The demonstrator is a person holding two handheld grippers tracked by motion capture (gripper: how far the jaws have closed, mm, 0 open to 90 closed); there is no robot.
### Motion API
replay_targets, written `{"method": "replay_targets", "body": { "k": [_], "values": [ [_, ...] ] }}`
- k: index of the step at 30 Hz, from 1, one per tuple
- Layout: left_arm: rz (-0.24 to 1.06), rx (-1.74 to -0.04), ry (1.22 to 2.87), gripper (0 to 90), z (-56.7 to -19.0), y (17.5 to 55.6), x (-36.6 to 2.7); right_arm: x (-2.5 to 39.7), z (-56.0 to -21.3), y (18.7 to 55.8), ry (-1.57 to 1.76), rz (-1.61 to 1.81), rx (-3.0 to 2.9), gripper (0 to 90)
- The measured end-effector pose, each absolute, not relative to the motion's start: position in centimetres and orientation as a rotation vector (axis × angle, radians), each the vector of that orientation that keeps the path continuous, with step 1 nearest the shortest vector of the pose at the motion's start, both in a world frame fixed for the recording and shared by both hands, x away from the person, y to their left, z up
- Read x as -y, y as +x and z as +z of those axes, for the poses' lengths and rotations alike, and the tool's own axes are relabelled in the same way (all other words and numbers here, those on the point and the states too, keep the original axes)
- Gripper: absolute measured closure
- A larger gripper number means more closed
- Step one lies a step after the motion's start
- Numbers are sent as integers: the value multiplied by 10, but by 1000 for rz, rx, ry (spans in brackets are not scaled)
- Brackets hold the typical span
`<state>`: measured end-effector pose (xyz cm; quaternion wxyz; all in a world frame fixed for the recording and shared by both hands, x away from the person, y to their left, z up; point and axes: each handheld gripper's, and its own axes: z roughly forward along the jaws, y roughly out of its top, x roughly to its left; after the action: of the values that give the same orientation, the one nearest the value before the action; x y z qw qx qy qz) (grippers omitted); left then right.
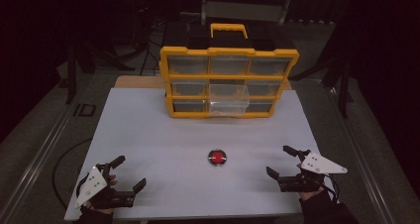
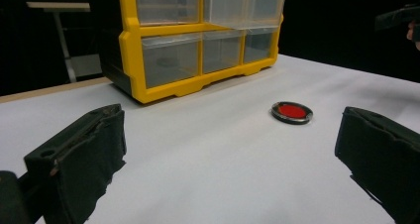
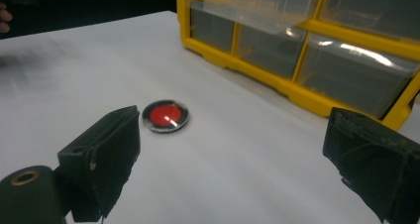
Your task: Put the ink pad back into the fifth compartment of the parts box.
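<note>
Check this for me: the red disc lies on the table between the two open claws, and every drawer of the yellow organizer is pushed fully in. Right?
Not quite. One drawer in the middle column of the organizer is pulled out, as the high view shows. The rest holds: the disc lies on the table between the open left claw and right claw.

A small round red disc (image 1: 217, 157) with a dark metallic rim lies flat, well in front of the yellow drawer organizer (image 1: 229, 81), which stands upright with one clear middle drawer (image 1: 228, 97) pulled partly out.
</note>
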<state>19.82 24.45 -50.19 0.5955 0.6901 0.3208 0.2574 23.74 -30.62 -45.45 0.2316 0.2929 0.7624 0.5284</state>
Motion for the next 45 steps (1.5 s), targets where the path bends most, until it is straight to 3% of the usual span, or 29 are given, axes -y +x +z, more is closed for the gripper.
{"method": "replay_targets", "body": {
  "k": [30, 45],
  "values": [
    [587, -745, 1600, 0, -502, 198, -245, 269, -412, 270, 663, 1472, -2161, 78],
    [584, -743, 1594, 0, -501, 198, -245, 241, -411, 290, 615, 1482, -2231, 78]
  ]
}}
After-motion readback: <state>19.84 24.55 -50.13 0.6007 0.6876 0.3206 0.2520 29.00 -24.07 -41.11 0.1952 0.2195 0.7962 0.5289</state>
